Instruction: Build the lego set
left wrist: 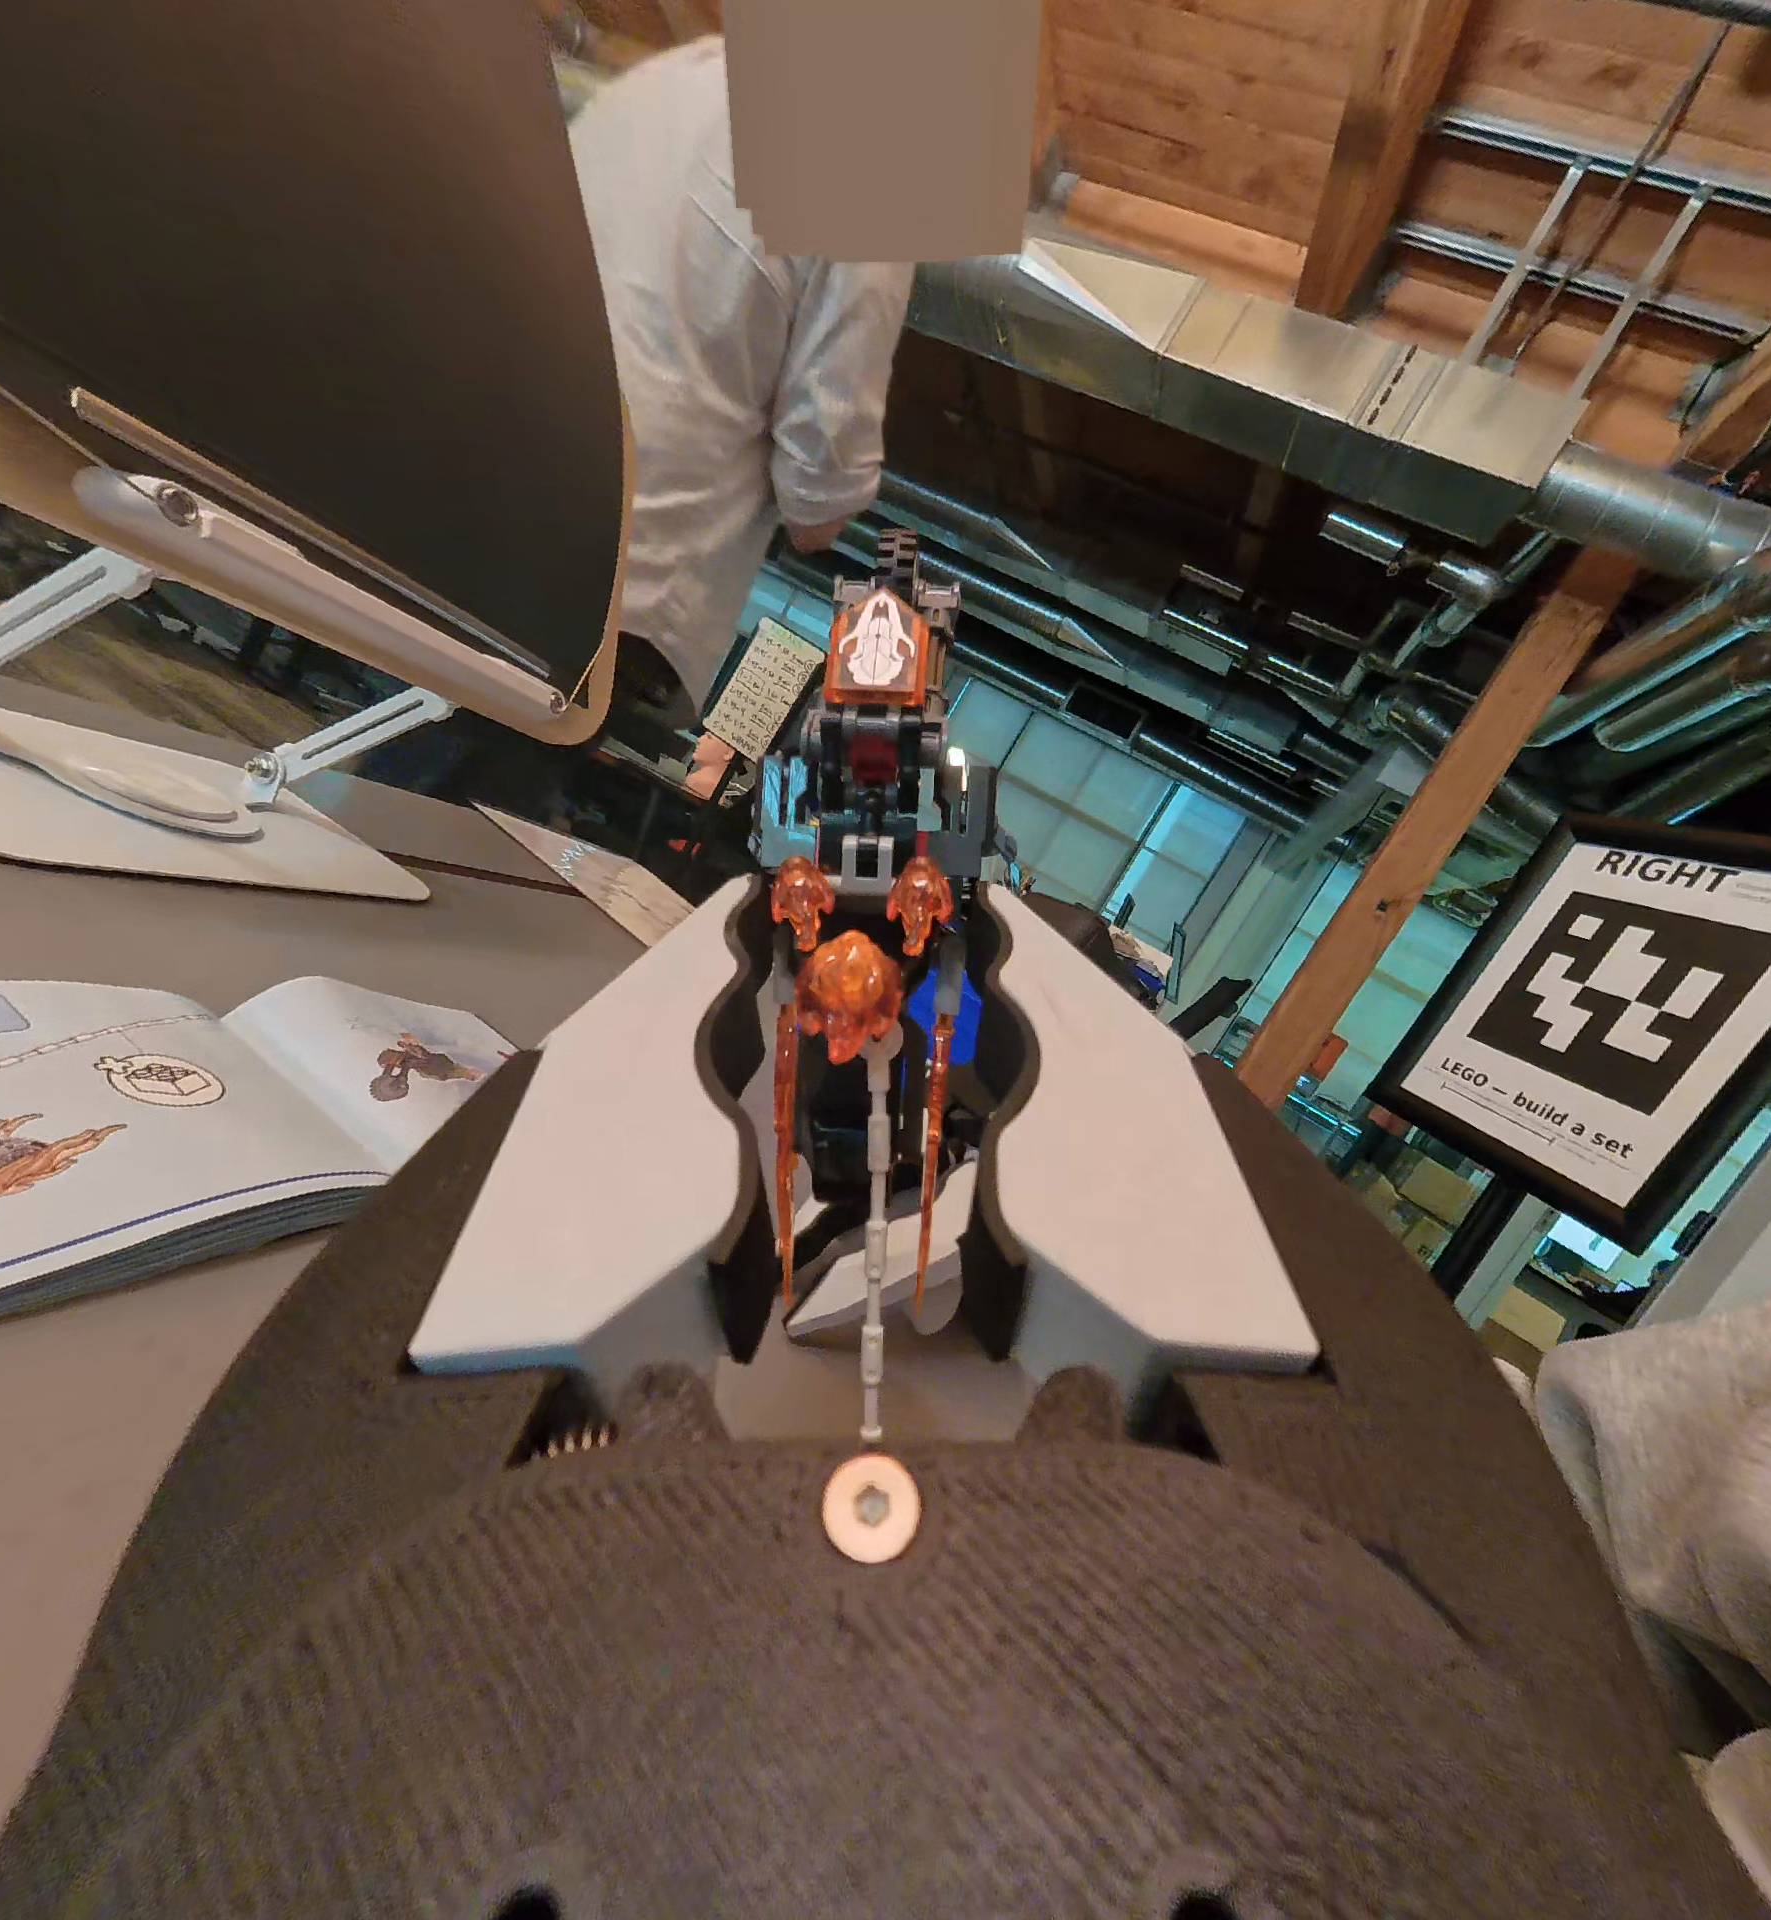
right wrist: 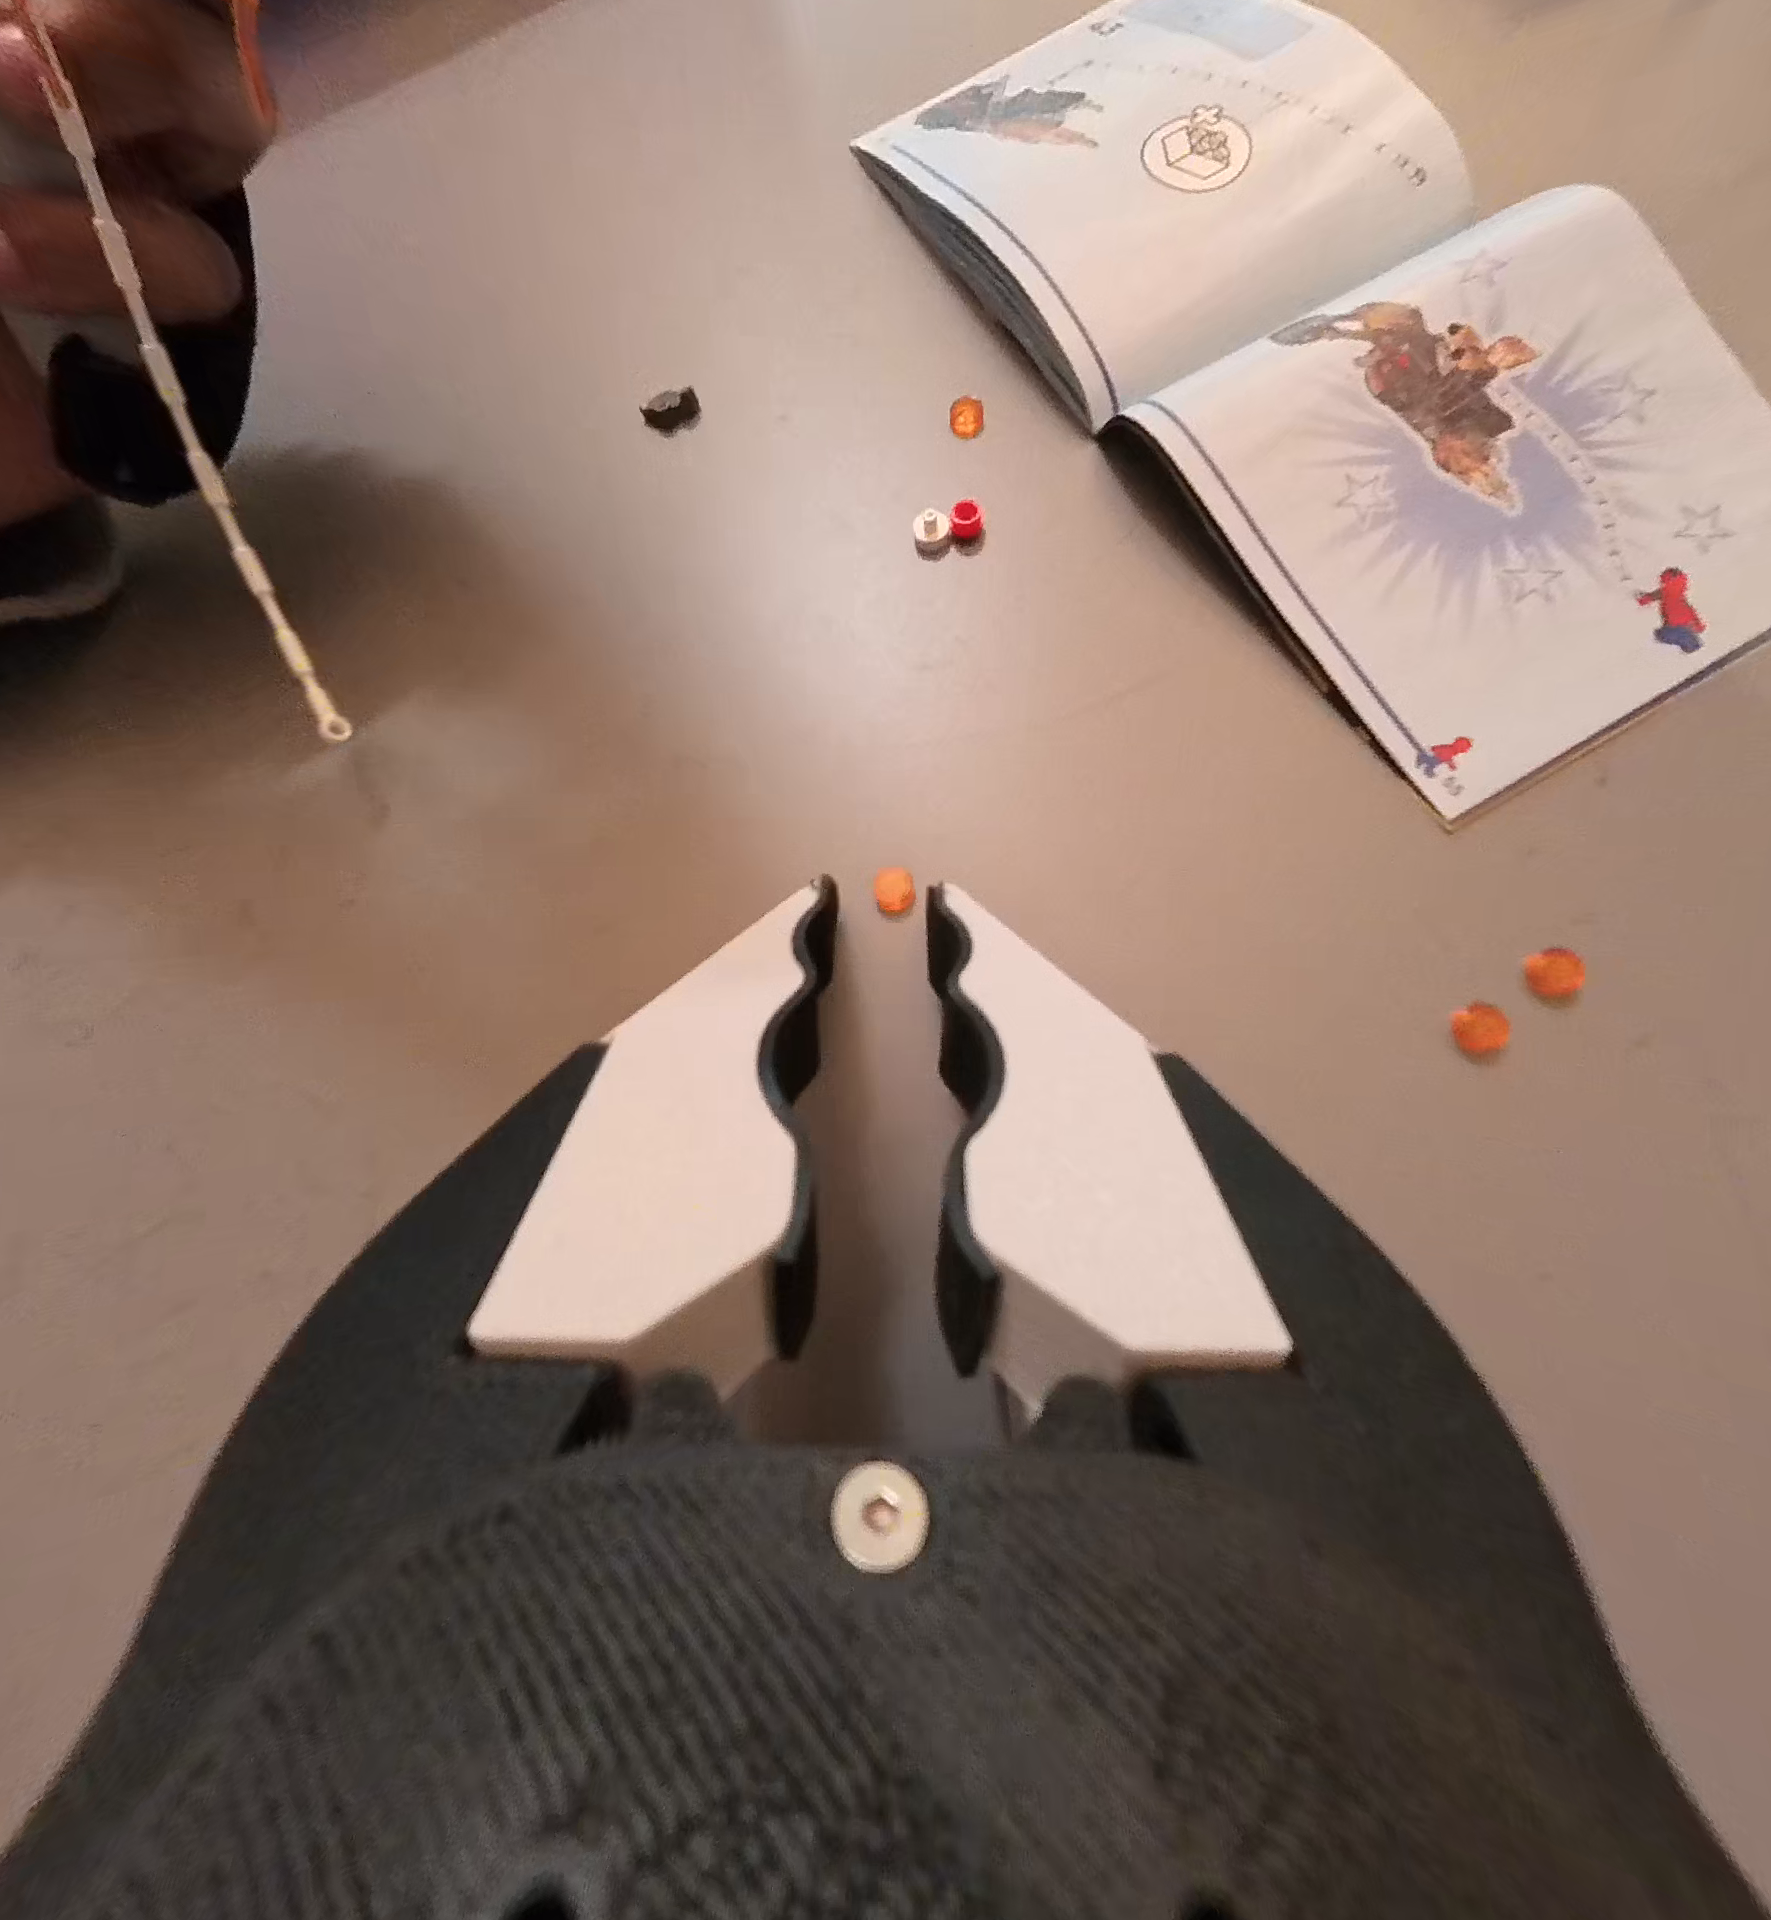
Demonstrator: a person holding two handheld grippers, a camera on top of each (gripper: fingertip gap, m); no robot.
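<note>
My left gripper [left wrist: 870, 904] is shut on a dark LEGO model [left wrist: 876, 769] and holds it up in the air. The model has an orange tile on top, clear orange flame pieces [left wrist: 845, 997] and a white chain [left wrist: 873, 1247] hanging down between the fingers. My right gripper [right wrist: 881, 891] is open with a narrow gap, low over the grey table [right wrist: 548, 831]. A small round orange stud [right wrist: 893, 891] lies on the table just between its fingertips. The chain [right wrist: 185, 416] also shows at the top left of the right wrist view, dangling below a hand [right wrist: 81, 239].
Loose pieces lie ahead on the table: a black piece [right wrist: 670, 407], an orange stud [right wrist: 965, 418], a white stud [right wrist: 930, 527] beside a red one [right wrist: 966, 520], two orange studs [right wrist: 1515, 1003] at right. An open instruction booklet [right wrist: 1380, 364] lies far right. A screen on a stand [left wrist: 289, 312], a framed sign [left wrist: 1629, 997] and a person [left wrist: 756, 364] are behind.
</note>
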